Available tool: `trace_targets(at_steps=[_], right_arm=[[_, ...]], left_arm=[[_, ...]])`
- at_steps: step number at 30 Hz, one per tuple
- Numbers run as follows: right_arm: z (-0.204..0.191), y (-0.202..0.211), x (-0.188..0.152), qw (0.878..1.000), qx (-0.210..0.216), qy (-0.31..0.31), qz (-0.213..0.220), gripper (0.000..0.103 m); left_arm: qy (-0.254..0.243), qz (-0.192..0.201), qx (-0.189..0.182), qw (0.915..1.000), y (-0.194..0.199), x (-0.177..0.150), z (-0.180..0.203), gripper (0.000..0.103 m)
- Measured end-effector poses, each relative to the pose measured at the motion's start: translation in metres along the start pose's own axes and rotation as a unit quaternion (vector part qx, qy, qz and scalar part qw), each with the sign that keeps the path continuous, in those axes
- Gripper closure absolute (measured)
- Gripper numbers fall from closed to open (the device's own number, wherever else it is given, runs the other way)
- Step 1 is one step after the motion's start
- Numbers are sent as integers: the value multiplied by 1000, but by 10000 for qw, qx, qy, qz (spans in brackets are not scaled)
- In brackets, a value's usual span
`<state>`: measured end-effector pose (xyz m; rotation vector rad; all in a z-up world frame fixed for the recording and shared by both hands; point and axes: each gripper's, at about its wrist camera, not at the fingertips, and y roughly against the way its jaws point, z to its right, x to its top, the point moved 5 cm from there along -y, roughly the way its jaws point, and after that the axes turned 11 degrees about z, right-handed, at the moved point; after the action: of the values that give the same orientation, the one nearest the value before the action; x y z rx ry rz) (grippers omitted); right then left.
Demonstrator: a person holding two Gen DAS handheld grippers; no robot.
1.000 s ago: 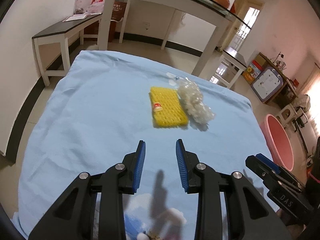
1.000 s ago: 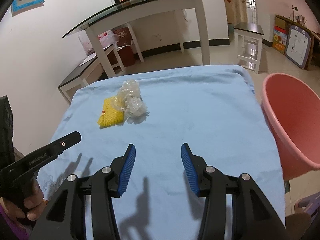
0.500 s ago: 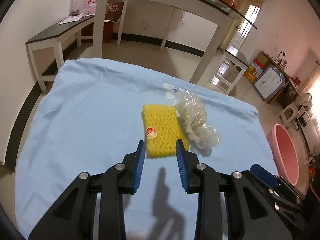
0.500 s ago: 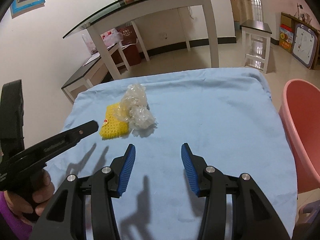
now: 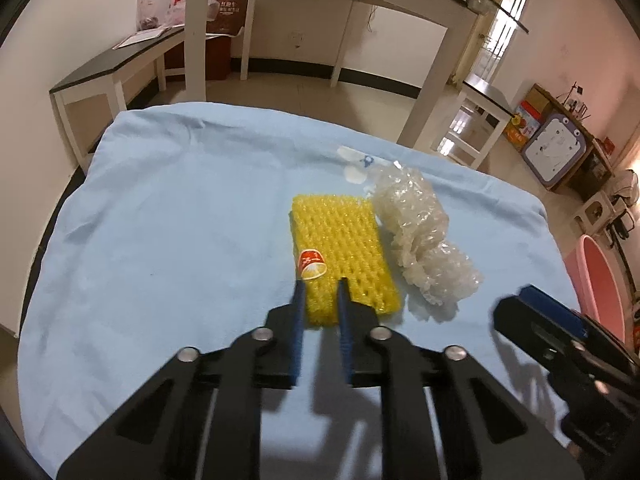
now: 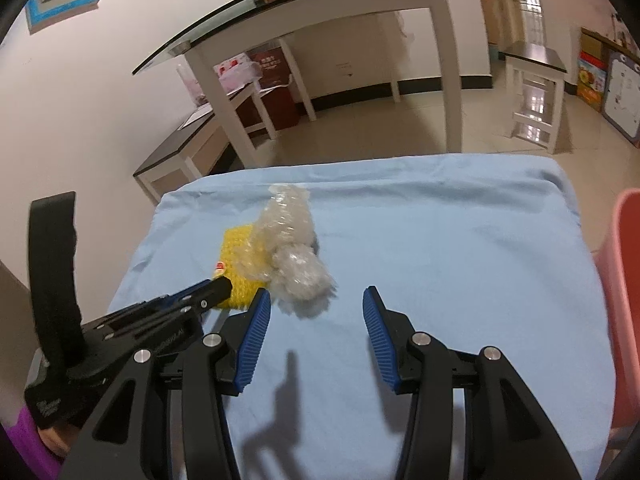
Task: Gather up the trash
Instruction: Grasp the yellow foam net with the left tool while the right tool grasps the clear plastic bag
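Note:
A yellow foam net sleeve (image 5: 340, 248) with a red sticker lies flat on the blue cloth (image 5: 168, 232). A crumpled clear bubble wrap (image 5: 420, 236) lies against its right side. My left gripper (image 5: 320, 284) has narrowed around the near end of the yellow sleeve, its blue pads on either side of that edge. In the right wrist view the sleeve (image 6: 236, 260) and the bubble wrap (image 6: 292, 248) show ahead to the left. My right gripper (image 6: 316, 300) is open and empty, its left pad just short of the bubble wrap.
A pink tub (image 6: 624, 300) stands off the cloth's right edge, also seen in the left wrist view (image 5: 600, 280). A small white wrapper scrap (image 5: 354, 164) lies beyond the sleeve. A glass-topped white table (image 6: 320, 20) and low benches stand behind.
Both grippers have moved forward toward the trash. My left gripper's jaws have narrowed around the near end of the yellow sleeve. My right gripper stays open.

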<state>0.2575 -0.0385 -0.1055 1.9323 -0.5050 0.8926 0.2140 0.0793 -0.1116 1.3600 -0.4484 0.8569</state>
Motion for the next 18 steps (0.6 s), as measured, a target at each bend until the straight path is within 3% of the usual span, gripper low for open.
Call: trace_targets(at_steps=[15,17,18], right_arm=[[-16,-46,2,9994,-6,260,-229,55],[-18,-49,-1,9991,18,287,-303,70],[-18,-50,-2,9990,18,293,-322,73]], left_arm=[[292,107,-3,9995,30,4,-19,95],[323,113,-31,9994,34,4,-20,95],[323,129,-52,9994,36,4,-19,95]])
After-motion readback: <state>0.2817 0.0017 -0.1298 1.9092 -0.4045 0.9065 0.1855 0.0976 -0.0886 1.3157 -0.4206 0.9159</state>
